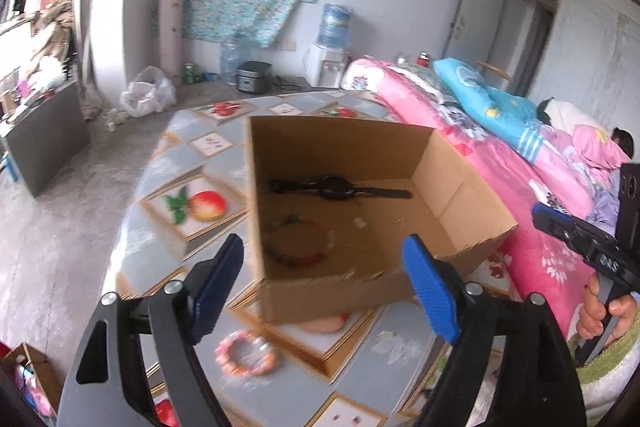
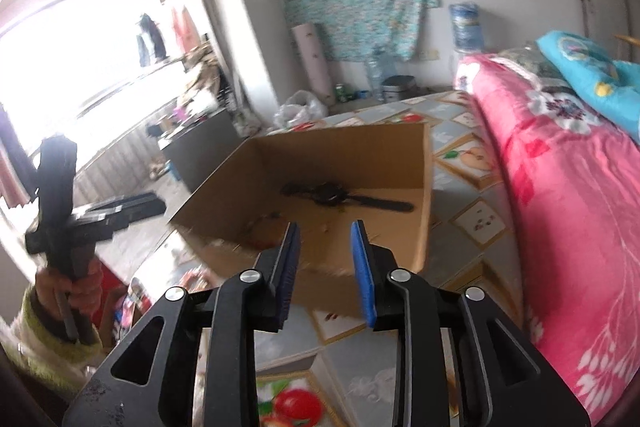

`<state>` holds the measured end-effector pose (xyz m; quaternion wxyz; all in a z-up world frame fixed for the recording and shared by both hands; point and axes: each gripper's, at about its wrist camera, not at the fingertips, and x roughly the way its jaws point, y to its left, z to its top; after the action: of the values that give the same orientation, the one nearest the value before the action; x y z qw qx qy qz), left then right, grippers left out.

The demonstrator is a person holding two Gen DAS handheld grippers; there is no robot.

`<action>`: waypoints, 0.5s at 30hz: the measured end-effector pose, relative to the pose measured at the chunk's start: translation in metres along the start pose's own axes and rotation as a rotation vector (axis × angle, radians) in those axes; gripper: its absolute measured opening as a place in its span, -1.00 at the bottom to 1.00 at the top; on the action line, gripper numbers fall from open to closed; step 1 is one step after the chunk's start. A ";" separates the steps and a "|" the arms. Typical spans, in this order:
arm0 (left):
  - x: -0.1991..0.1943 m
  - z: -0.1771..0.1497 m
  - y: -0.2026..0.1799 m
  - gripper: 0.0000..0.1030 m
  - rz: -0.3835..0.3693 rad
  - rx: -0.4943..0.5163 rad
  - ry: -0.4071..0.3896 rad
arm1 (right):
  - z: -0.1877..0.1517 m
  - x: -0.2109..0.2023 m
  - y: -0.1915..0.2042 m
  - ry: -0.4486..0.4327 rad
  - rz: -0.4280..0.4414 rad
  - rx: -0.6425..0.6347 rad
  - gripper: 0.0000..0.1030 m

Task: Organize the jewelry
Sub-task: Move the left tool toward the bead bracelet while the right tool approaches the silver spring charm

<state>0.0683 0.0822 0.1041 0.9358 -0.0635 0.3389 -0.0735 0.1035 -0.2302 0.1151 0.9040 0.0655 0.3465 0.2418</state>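
An open cardboard box stands on the fruit-patterned table. Inside lie a black wristwatch and a dark beaded bracelet. A pink beaded bracelet lies on the table in front of the box. My left gripper is open and empty, above the box's near wall. My right gripper is open and empty, held over the box's near edge; the box and watch show ahead of it. The right gripper also shows at the right of the left wrist view.
A bed with pink bedding runs along the table's right side, with a blue quilt on it. The floor on the left holds a plastic bag, a dark cabinet and a water dispenser.
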 end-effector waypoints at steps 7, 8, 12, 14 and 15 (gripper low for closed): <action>0.006 -0.040 0.015 0.67 0.078 -0.020 0.132 | -0.039 0.023 0.030 0.120 0.049 -0.038 -0.32; 0.012 -0.045 0.013 0.67 0.099 -0.016 0.162 | -0.044 0.029 0.032 0.145 0.035 -0.039 -0.32; 0.041 -0.067 0.007 0.67 0.213 0.011 0.281 | -0.061 0.056 0.048 0.250 -0.062 -0.098 -0.27; 0.049 -0.074 0.006 0.67 0.222 0.009 0.308 | -0.065 0.064 0.053 0.277 -0.080 -0.118 -0.27; 0.053 -0.077 0.007 0.67 0.221 0.002 0.321 | -0.066 0.068 0.055 0.291 -0.082 -0.124 -0.26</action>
<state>0.0599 0.0740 0.0112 0.8722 -0.0126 0.4886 0.0203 0.0817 -0.1522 0.0407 0.8558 -0.0403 0.4604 0.2325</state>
